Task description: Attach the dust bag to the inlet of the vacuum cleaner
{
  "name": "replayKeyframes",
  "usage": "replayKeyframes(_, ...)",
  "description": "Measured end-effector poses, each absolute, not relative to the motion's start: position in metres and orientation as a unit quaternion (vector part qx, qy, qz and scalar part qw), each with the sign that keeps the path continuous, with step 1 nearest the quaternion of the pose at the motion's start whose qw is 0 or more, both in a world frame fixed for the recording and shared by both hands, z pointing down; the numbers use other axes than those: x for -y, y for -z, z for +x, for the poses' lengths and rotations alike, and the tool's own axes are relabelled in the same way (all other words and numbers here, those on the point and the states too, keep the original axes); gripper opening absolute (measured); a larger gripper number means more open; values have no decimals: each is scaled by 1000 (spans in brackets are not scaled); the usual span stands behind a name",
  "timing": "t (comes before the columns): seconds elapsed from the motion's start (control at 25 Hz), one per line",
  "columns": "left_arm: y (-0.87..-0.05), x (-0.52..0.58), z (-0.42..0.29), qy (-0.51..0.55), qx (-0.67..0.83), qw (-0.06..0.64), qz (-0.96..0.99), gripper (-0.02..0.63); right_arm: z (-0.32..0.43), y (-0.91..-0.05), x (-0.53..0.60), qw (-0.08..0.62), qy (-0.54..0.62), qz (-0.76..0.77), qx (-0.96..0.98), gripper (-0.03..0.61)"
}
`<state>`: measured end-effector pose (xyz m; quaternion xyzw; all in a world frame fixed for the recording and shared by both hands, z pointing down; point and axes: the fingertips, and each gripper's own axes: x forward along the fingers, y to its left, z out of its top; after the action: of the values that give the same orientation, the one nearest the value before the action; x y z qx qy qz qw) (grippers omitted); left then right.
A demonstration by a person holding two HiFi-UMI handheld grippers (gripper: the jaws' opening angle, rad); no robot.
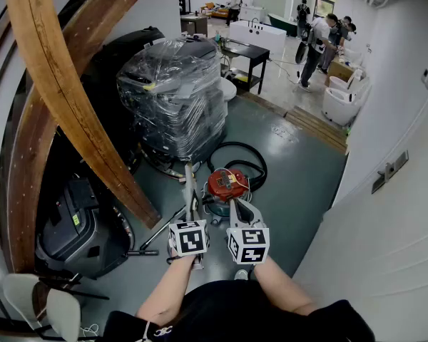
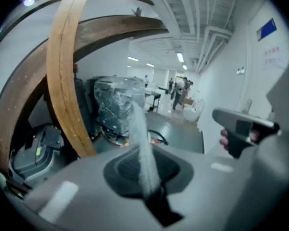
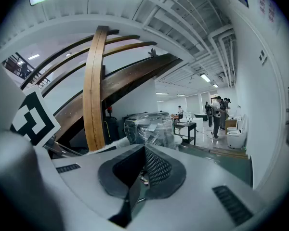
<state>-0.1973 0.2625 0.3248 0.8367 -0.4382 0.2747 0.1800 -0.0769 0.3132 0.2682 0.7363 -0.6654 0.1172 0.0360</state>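
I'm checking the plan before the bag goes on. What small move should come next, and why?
Probably lower the left gripper, shut on the dust bag, toward the red vacuum cleaner on the floor ahead. The bag is held upright, clear of the vacuum, and the right gripper is shut and empty.

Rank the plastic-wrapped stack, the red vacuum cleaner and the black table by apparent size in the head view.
1. plastic-wrapped stack, clearly largest.
2-3. red vacuum cleaner and black table look about alike; the table stands farther from the camera, so their order is unsure.
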Motion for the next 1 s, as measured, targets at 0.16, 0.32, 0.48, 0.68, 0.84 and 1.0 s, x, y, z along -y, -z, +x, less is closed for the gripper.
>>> replayKeyframes(0.16, -325, -257, -189, -269, 438, 185, 837, 23, -69, -267, -311, 34, -120, 732, 670, -3)
replayKeyframes(0.32, -327, -257, -182, -272, 436, 200, 834, 25, -59, -266, -311, 25, -122, 732, 669, -3)
replayKeyframes(0.48, -333, -250, -179, -276, 440, 205, 830, 25, -50, -272, -306, 23, -130, 735, 665, -3)
replayKeyframes(0.68, -334, -241, -163, -280, 446, 206, 825, 25, -31, -278, -299, 29, -137, 733, 665, -3)
replayKeyframes(0.84, -336, -239, -143, -282, 450, 201, 823, 25, -12, -280, -295, 28, -137, 729, 670, -3)
replayKeyframes(1.0, -336, -236, -117, -286, 453, 197, 821, 25, 11, -279, -293, 30, -130, 724, 677, -3)
